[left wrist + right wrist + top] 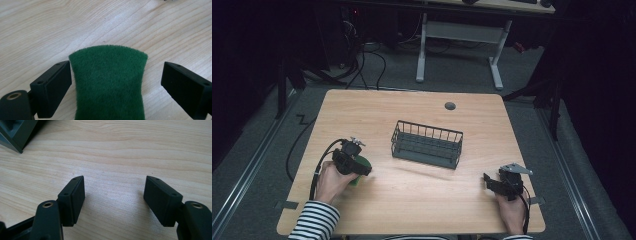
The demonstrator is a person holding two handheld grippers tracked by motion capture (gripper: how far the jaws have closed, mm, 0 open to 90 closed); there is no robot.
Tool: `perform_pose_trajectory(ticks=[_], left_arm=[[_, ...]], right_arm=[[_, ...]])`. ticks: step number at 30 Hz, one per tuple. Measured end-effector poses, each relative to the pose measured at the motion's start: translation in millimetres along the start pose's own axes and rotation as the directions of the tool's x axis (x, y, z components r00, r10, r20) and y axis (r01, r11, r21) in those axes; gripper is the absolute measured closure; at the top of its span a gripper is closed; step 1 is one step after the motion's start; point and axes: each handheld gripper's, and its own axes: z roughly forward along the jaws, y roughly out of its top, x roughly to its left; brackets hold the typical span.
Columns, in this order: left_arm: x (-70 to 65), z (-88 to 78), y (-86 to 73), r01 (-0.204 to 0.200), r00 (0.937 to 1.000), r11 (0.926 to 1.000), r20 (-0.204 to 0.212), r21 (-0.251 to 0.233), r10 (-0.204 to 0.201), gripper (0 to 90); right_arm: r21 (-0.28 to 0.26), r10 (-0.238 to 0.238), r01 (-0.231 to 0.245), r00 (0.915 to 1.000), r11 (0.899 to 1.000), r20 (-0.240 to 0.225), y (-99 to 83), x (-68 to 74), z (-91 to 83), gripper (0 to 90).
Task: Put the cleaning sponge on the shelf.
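The pale wooden bench (412, 190) carries a dark wire basket (427, 144) at its middle. My left gripper (115, 82) straddles the green sponge (108, 80), jaws spread and not yet pinching. My right gripper (113, 200) rests spread and empty, so grasping and moving the sponge likely remain.

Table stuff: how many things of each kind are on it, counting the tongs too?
Green sponge: 1
Dark wire basket: 1
Tongs: 2, the left tongs around the sponge and the right tongs open over bare wood
Total: 4
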Motion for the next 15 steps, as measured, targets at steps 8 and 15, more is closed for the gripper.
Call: perform_pose_trajectory(ticks=[8, 15], left_arm=[[2.7, 10.0, 2.0, 0.006, 0.9998, 0.9991, -0.017, 0.042, -0.005, 10.5], [2.4, 15.1, 2.6, -0.003, 0.9996, 0.998, -0.028, 0.064, 0.005, 14.0]], right_arm=[[-0.005, -0.001, 0.001, 1.0, 1.0, 0.001, 0.1, -1.0, 0.4, 33.8], [-0.006, 0.019, -0.02, 0.9998, 1.0, -0.003, 0.1, -2.0, 0.2, 33.8]])
